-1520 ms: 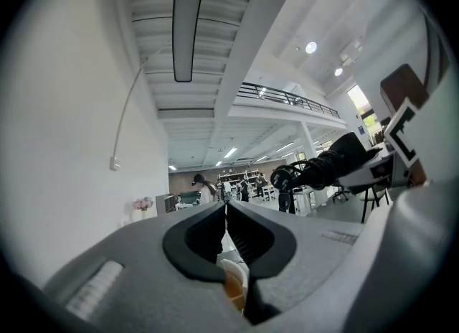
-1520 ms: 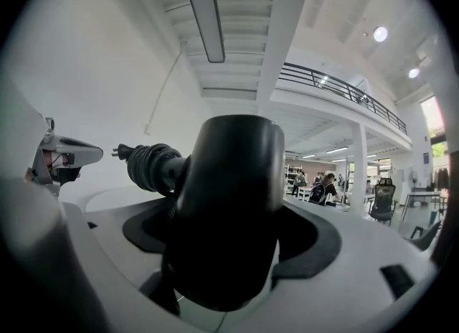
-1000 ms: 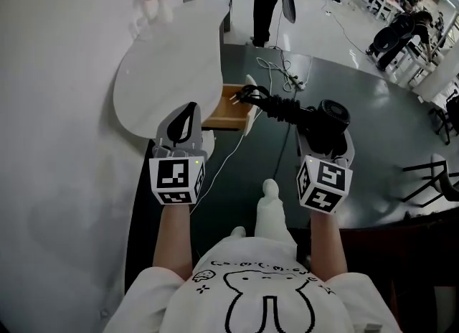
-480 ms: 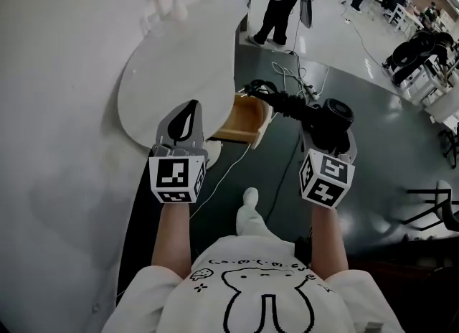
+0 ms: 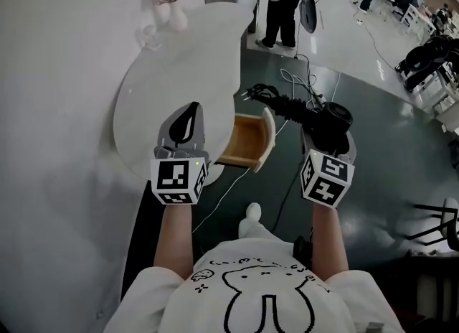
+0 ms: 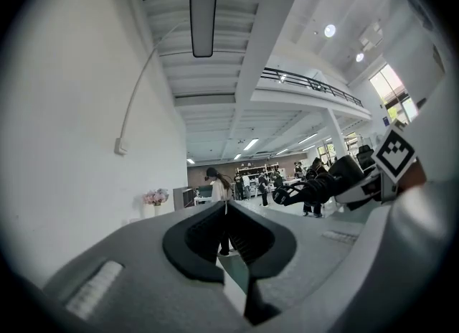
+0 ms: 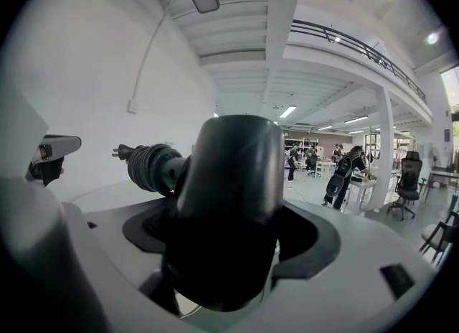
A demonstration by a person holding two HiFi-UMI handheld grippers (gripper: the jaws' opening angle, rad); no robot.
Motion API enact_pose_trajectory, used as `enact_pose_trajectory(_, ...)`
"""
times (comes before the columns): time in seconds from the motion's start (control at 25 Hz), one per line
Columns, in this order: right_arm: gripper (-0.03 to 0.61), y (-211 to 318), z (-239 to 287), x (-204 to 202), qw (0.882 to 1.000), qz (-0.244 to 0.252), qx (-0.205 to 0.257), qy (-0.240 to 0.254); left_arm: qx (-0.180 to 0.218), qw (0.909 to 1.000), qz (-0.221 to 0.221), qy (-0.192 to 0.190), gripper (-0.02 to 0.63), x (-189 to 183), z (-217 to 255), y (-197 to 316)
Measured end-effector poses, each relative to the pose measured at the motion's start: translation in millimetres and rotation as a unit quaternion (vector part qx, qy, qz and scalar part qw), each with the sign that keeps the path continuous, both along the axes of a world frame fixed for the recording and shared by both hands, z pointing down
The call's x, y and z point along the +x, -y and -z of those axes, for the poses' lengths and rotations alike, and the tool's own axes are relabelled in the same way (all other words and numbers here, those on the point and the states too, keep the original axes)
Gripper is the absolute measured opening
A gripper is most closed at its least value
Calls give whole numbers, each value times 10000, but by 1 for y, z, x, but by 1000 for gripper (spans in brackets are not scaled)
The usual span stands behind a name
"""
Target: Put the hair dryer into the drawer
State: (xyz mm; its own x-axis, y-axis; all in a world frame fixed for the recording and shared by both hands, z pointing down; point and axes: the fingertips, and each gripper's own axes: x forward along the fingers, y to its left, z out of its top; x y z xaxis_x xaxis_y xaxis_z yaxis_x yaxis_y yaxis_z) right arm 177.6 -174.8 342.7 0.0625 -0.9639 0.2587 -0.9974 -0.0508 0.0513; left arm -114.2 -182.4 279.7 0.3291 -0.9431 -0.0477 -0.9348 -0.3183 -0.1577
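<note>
My right gripper (image 5: 328, 138) is shut on a black hair dryer (image 5: 331, 122), whose barrel fills the right gripper view (image 7: 229, 209). Its bundled cord (image 5: 280, 103) and plug stick out to the left, over the far right corner of the drawer. The wooden drawer (image 5: 247, 141) with a white front stands pulled open under the white table (image 5: 179, 73); what shows of its inside looks bare. The dryer hangs to the right of it and higher. My left gripper (image 5: 185, 113) is shut with nothing in it, over the table edge left of the drawer (image 6: 226, 206).
A vase of flowers (image 5: 172, 5) stands at the table's far end near the white wall. A thin white cable (image 5: 222, 188) trails over the dark floor below the drawer. More cables (image 5: 294, 80) lie beyond. A person (image 5: 283, 1) stands behind the table.
The view has closed in on the table: the open drawer now sits lower and nearer between the two grippers. Both grippers keep their hold and spacing.
</note>
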Motion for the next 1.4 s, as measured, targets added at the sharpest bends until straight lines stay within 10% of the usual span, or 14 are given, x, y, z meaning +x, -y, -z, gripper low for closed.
enact_pose_trajectory(0.48, 407, 105, -60, 21, 9967, 25, -815, 41, -328, 9994, 51, 49, 18, 25, -27, 103)
enact_pose_trajectory(1.4, 407, 135, -198, -14, 9585, -598, -2788, 12, -1154, 9926, -360, 100, 18, 0, -95, 160)
